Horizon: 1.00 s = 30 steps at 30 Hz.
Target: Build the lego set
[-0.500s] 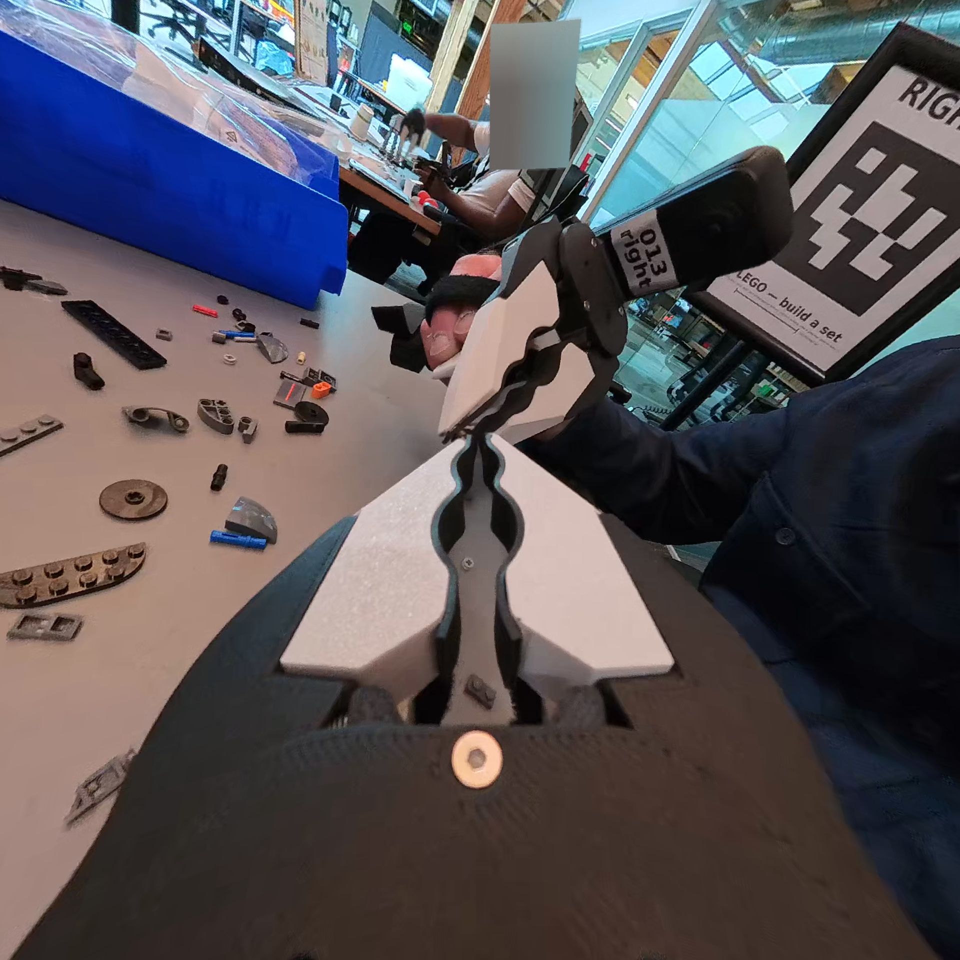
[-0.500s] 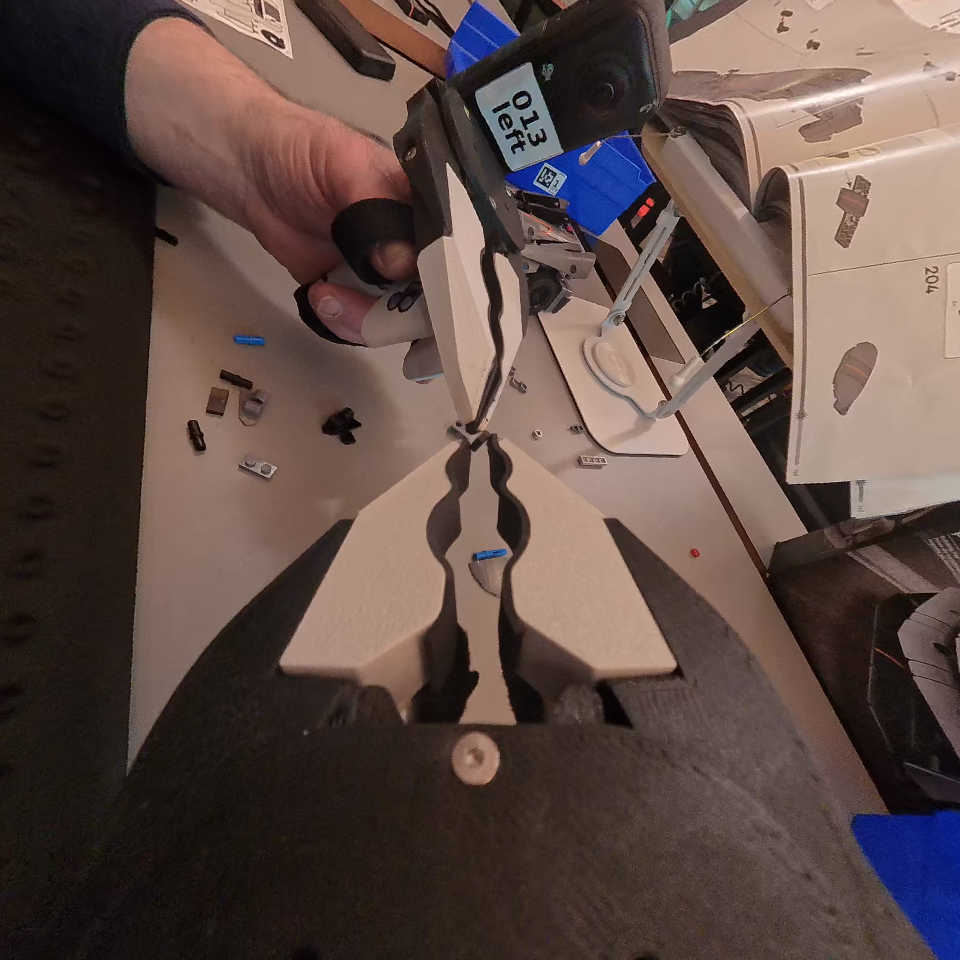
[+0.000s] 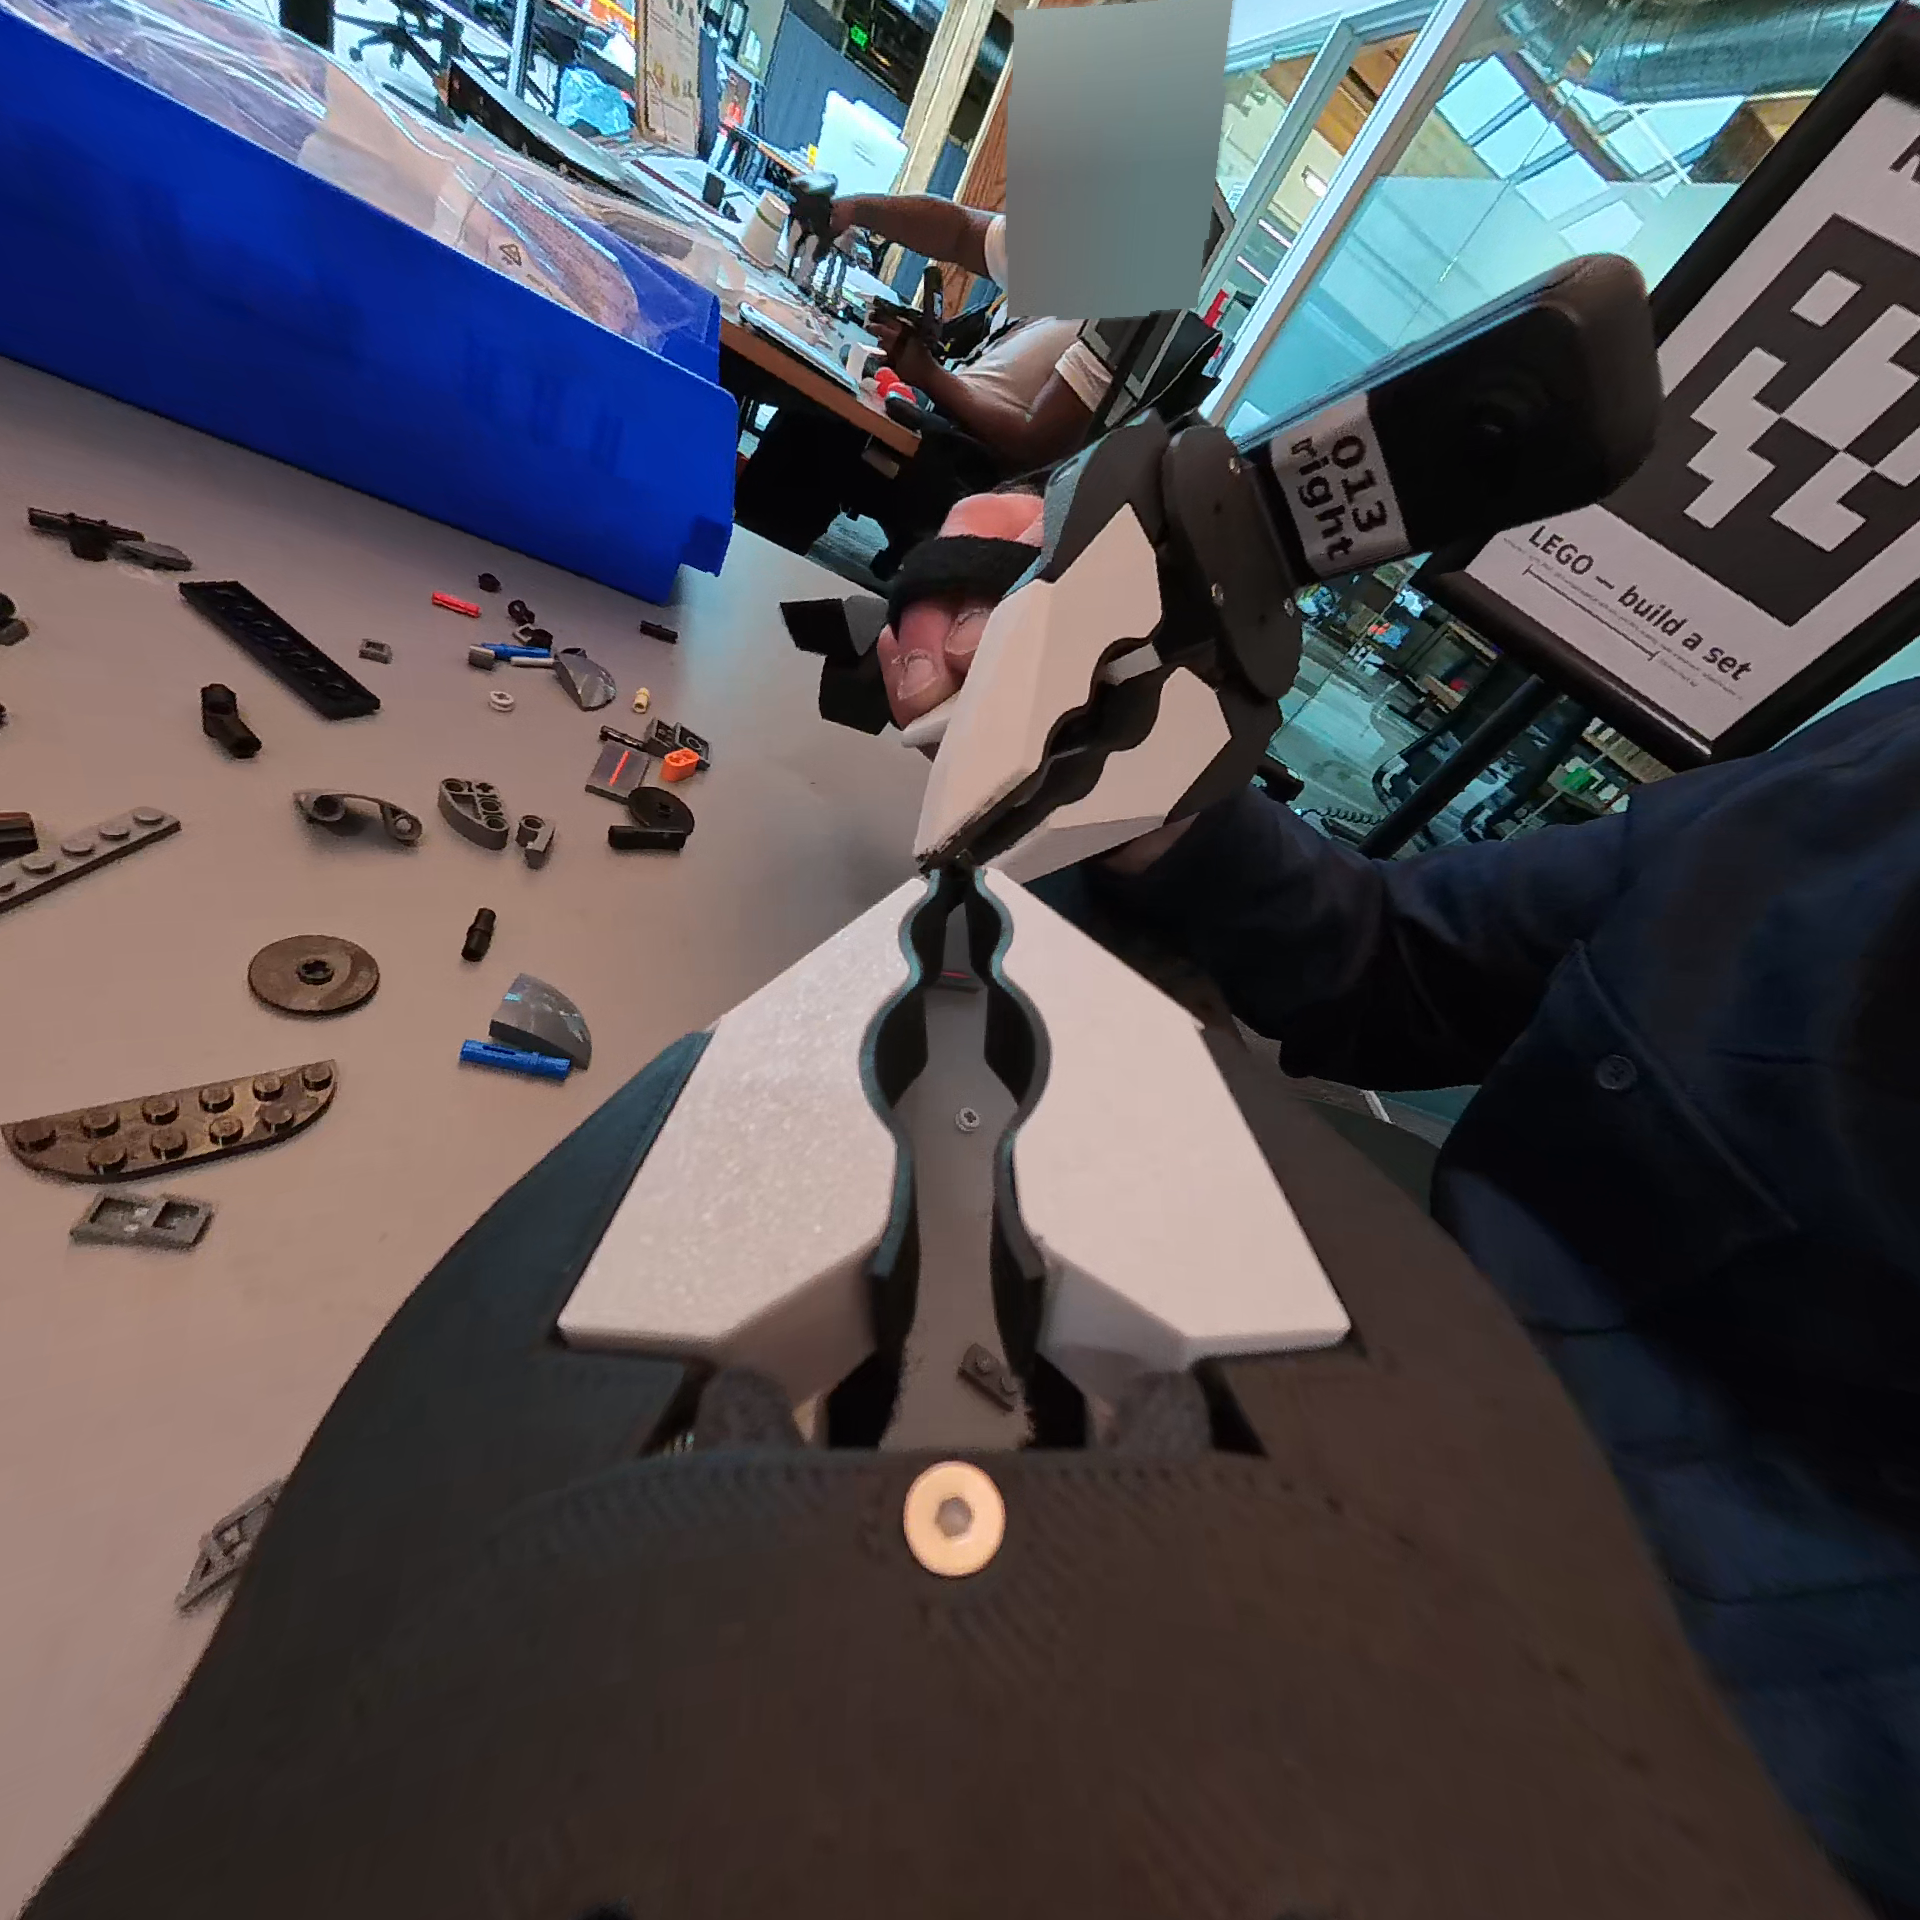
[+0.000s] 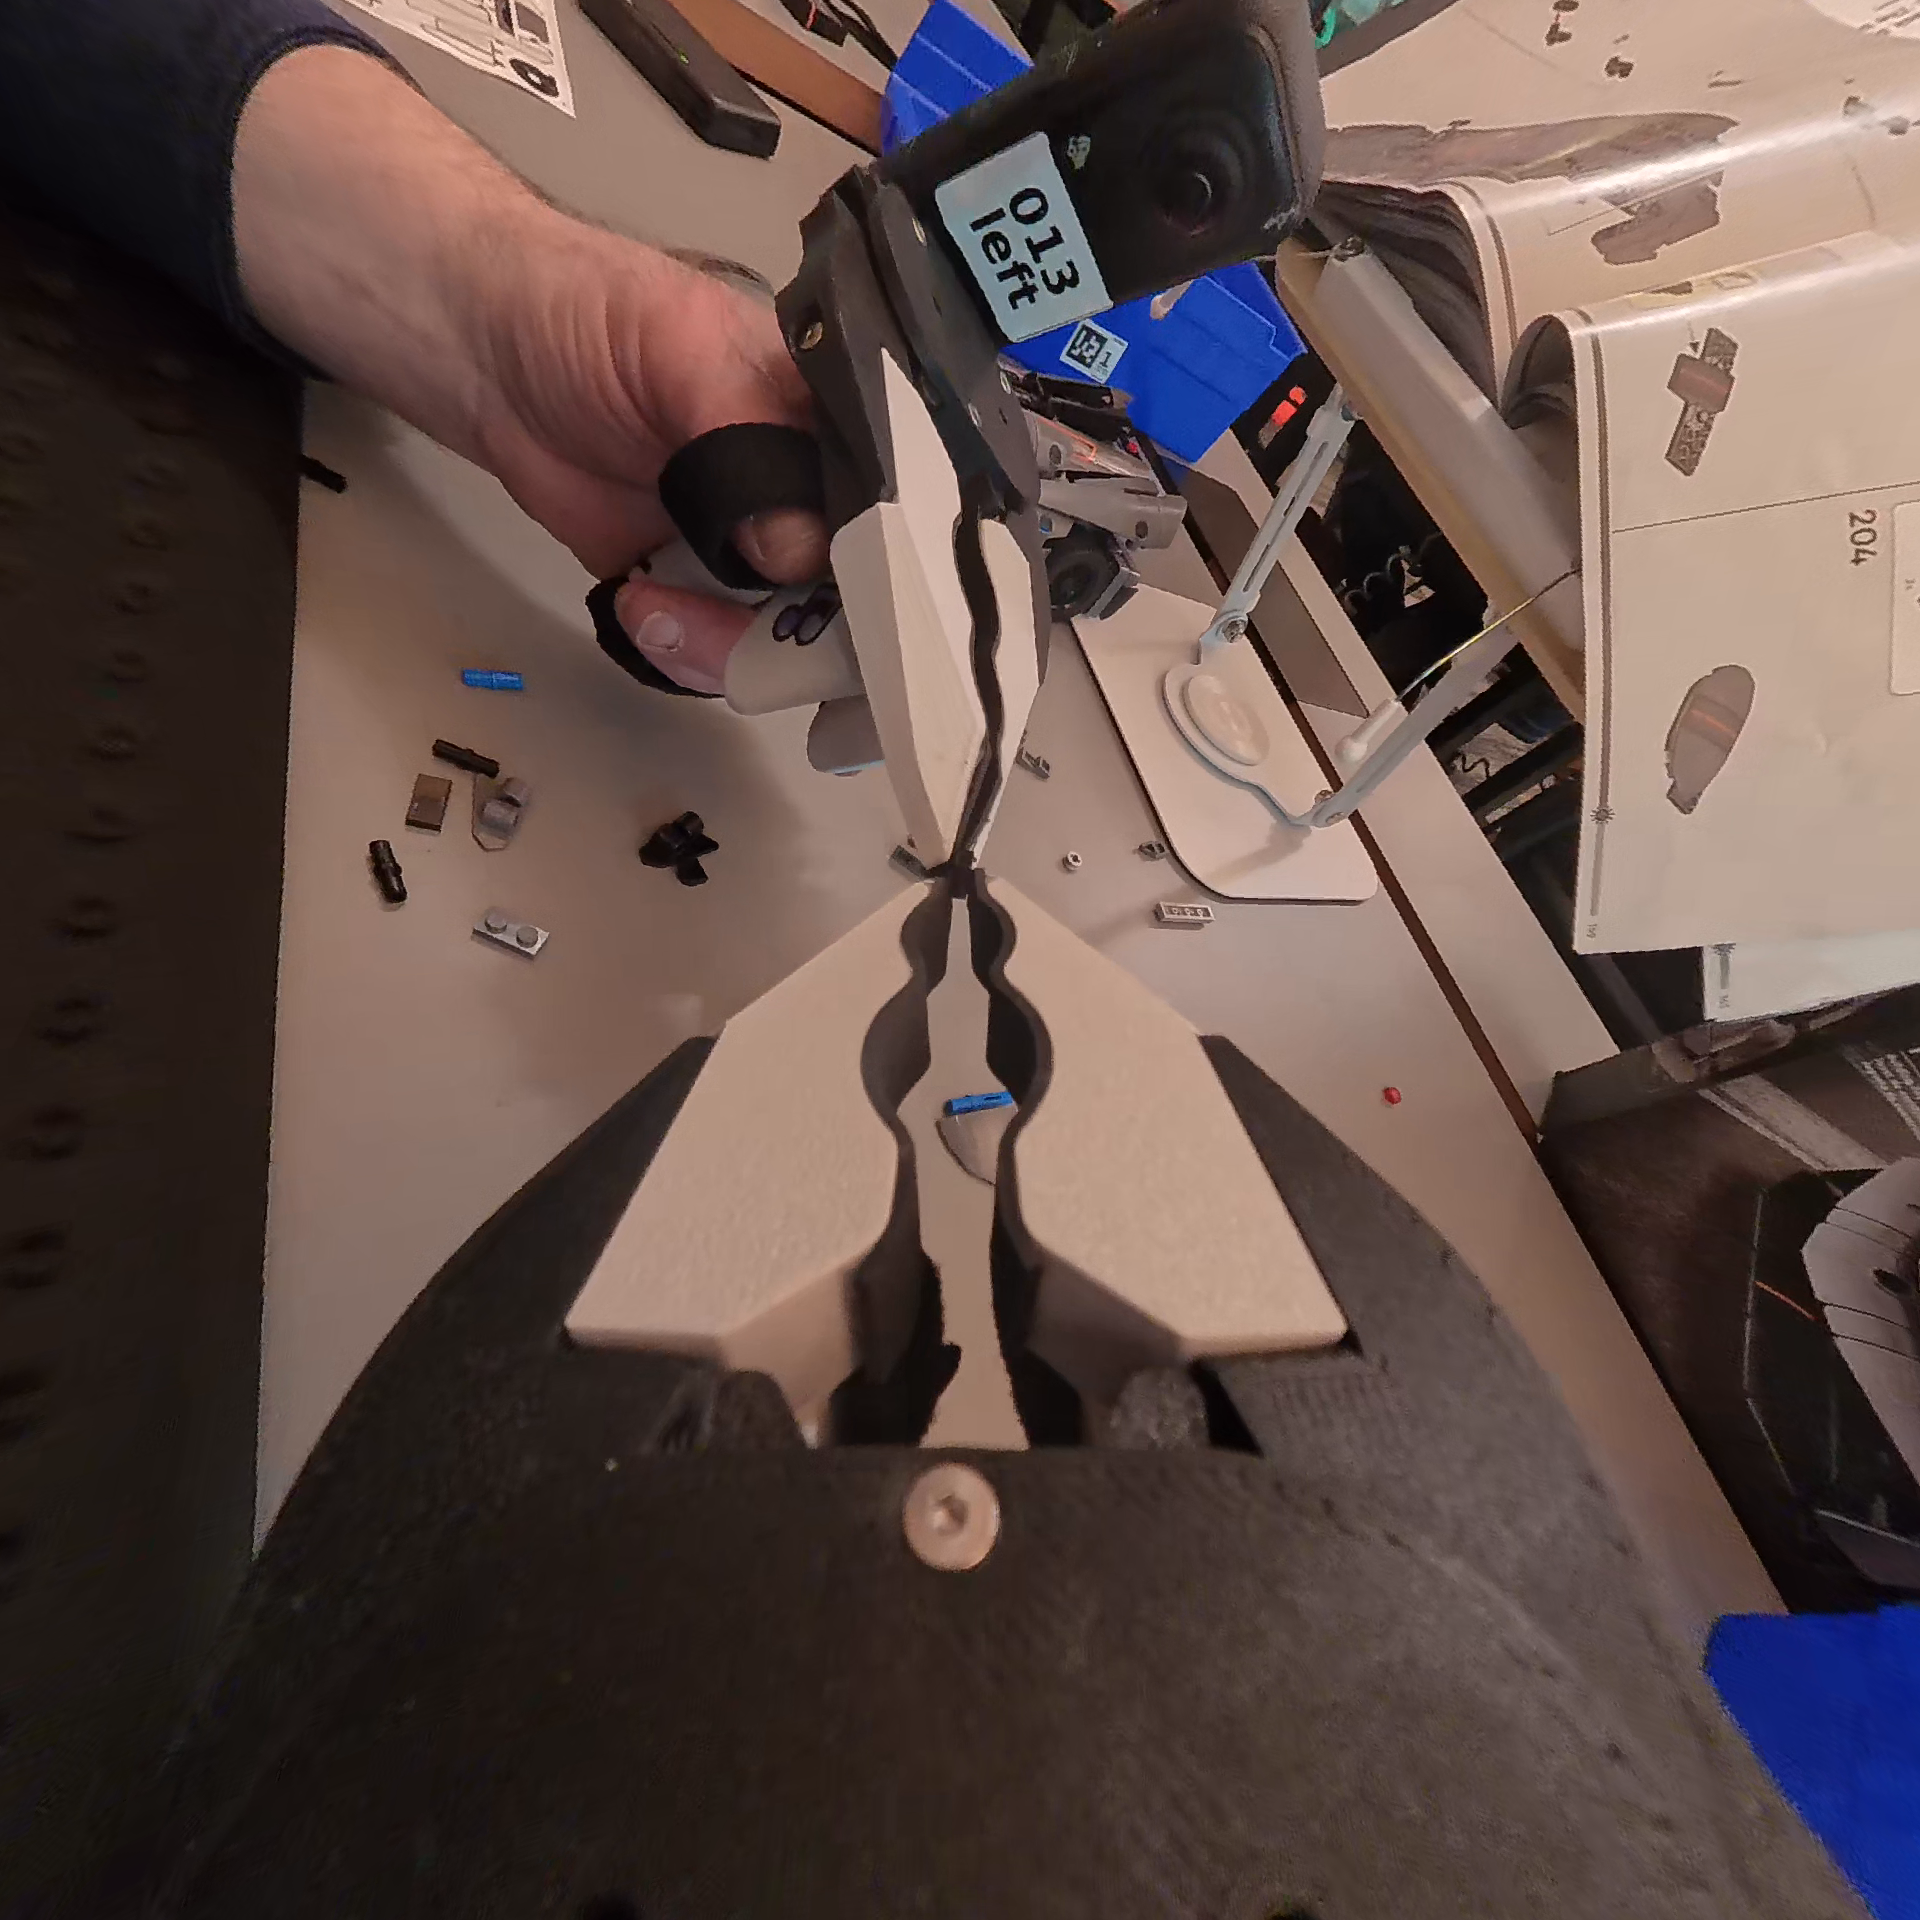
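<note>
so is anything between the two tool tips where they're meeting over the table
Nothing visible. The left tool and right tool meet tip to tip above the grey table, any piece pinched there too small to tell.

Bench [image 3: 260,1403]: loose lego pieces [image 3: 312,971] scattered over the middle; blue bin [image 3: 364,343] blocks the far edge. Bare strip along the near edge. Left gripper [image 3: 951,883] and right gripper [image 4: 961,883] meet tip to tip above it, gap between them apparently nil.
</note>
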Each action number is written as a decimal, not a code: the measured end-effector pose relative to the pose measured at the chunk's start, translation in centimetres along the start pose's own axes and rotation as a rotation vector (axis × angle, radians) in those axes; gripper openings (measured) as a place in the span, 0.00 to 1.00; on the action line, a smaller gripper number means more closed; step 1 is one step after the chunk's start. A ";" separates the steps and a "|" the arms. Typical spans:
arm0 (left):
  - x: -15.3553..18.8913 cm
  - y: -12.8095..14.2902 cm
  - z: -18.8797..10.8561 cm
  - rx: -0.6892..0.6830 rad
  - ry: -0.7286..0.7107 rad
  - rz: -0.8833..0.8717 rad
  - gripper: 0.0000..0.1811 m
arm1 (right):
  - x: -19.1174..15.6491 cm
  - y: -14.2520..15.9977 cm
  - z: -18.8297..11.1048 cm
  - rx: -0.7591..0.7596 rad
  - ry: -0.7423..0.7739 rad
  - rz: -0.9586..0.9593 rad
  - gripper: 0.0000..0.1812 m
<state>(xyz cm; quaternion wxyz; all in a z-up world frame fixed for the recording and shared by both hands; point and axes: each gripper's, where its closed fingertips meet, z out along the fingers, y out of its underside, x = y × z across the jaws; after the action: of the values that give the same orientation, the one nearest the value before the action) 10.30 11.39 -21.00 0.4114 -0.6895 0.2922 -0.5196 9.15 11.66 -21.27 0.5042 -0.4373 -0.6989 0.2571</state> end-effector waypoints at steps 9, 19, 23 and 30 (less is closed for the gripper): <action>-0.2 -0.3 -0.2 0.023 -0.007 -0.007 0.01 | 0.2 -0.1 0.2 -0.028 0.056 -0.059 0.02; -0.1 -0.5 -0.3 0.030 -0.002 0.002 0.00 | 0.3 -0.3 0.1 -0.022 0.063 -0.052 0.01; -0.1 -0.5 -0.3 0.032 0.002 -0.003 0.00 | 0.3 -0.3 0.2 -0.025 0.069 -0.050 0.01; -0.1 -0.6 -0.3 0.037 0.007 -0.012 0.01 | 0.5 -0.2 0.2 -0.035 0.081 -0.047 0.01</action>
<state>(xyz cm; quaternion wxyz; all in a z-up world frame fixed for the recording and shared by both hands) 9.94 11.67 -20.49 0.4201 -0.6818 0.2797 -0.5296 8.81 12.02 -20.97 0.5303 -0.4395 -0.6924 0.2148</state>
